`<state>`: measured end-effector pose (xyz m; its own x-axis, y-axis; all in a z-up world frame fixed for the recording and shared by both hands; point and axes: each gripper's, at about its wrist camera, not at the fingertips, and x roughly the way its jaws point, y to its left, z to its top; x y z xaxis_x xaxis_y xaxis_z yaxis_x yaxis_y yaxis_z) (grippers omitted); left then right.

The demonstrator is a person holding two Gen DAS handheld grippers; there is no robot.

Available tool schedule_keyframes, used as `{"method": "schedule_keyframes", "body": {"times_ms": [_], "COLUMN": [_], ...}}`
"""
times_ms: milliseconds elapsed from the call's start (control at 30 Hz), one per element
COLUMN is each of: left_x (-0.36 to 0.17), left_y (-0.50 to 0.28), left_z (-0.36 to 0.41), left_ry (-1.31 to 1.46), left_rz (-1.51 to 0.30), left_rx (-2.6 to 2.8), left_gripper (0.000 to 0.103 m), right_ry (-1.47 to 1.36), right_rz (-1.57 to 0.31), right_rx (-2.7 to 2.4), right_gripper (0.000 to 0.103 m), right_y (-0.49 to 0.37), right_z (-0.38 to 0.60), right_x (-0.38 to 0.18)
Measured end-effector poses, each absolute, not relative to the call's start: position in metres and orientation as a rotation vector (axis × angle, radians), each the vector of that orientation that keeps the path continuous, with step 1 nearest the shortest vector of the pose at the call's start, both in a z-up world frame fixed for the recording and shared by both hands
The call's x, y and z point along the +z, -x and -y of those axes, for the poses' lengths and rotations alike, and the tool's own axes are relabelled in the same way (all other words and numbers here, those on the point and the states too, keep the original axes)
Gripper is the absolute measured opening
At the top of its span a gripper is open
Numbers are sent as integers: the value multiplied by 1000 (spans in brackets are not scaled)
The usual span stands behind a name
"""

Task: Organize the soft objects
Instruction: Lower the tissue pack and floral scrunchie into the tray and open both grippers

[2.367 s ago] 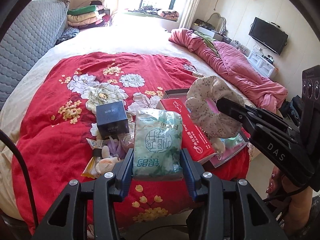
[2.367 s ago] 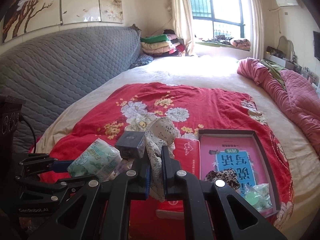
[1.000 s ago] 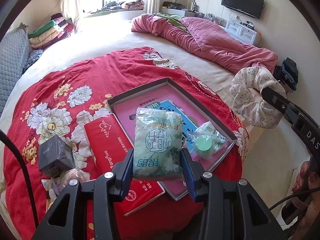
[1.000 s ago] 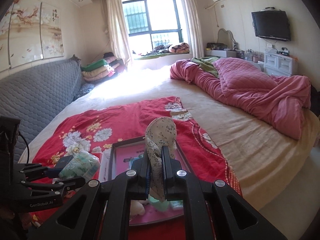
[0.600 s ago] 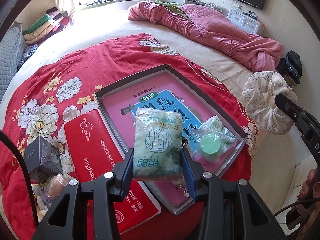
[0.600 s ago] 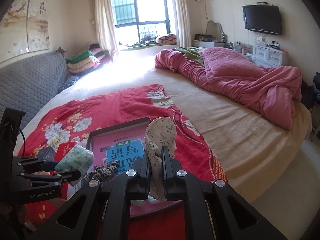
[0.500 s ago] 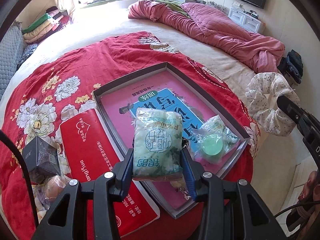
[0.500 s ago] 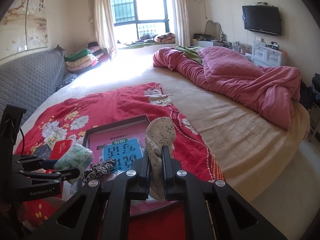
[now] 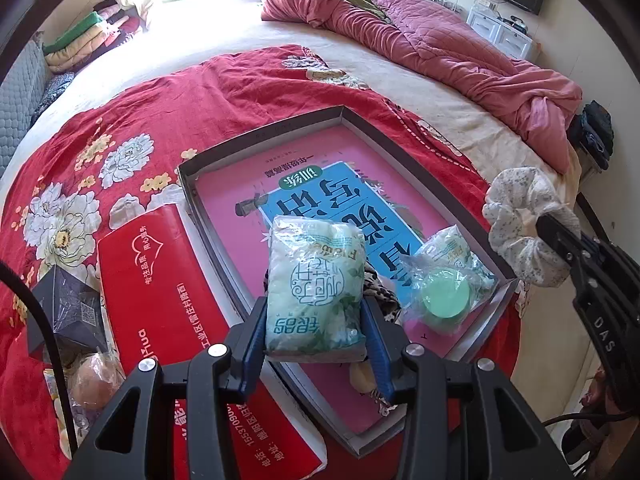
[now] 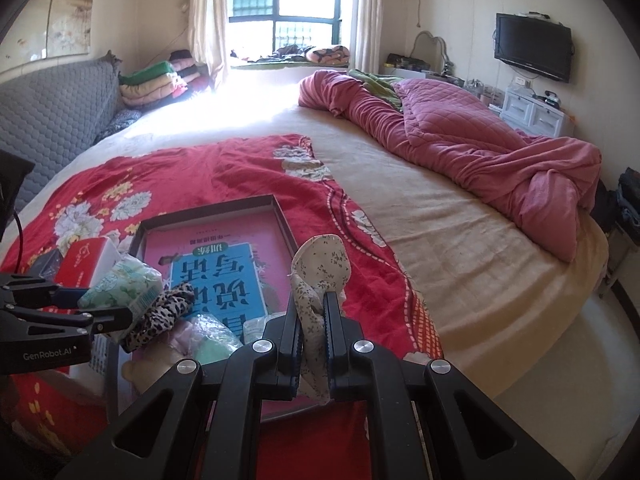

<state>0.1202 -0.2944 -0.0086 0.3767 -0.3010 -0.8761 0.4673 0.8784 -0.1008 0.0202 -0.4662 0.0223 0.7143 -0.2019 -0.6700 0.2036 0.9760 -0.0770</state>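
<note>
My left gripper is shut on a pale green tissue pack and holds it above the near end of a grey-rimmed box lid with a pink and blue lining. My right gripper is shut on a cream floral scrunchie, held just right of the lid; it also shows in the left wrist view. In the lid lie a bagged green puff and a leopard scrunchie. The tissue pack also shows in the right wrist view.
A red box lies left of the lid on the red floral blanket. A dark box and bagged small items sit at far left. A pink quilt lies heaped at the right; the bed edge is near right.
Both grippers have swung right from the pile of items to the box lid, each keeping its object. The lid now sits closer below the tissue pack.
</note>
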Motion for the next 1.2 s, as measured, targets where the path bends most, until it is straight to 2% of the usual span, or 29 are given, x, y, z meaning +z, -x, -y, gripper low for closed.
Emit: {"method": "schedule_keyframes", "body": {"times_ms": [167,433,600,767,867,967,1200], "left_x": [-14,-15,-16,-16,-16,-16,-18], "left_y": [-121,-121,-121,-122,-123,-123,-125], "left_z": [294,294,293,293,292,293,292], "left_ry": [-168,-157,-146,-131,-125,-125,-98], "left_rz": [-1090,-1089,-1090,-1095,-1097,-1102,-1115], "left_rx": [-501,-515,-522,-532,-533,-532,-547], "left_gripper": [45,45,45,45,45,45,46], "right_ry": [8,-156,-205,-219,-236,-251,-239], "right_rz": [-801,-810,-811,-803,-797,-769,-735], "right_rx": [-161,-12,34,62,64,67,37], "right_gripper": [10,12,20,34,37,47,50], "right_y": [-36,-47,-51,-52,-50,-45,-38], "right_z": [454,443,438,436,439,441,446], "right_x": [-3,-15,-18,-19,-18,-12,1]}}
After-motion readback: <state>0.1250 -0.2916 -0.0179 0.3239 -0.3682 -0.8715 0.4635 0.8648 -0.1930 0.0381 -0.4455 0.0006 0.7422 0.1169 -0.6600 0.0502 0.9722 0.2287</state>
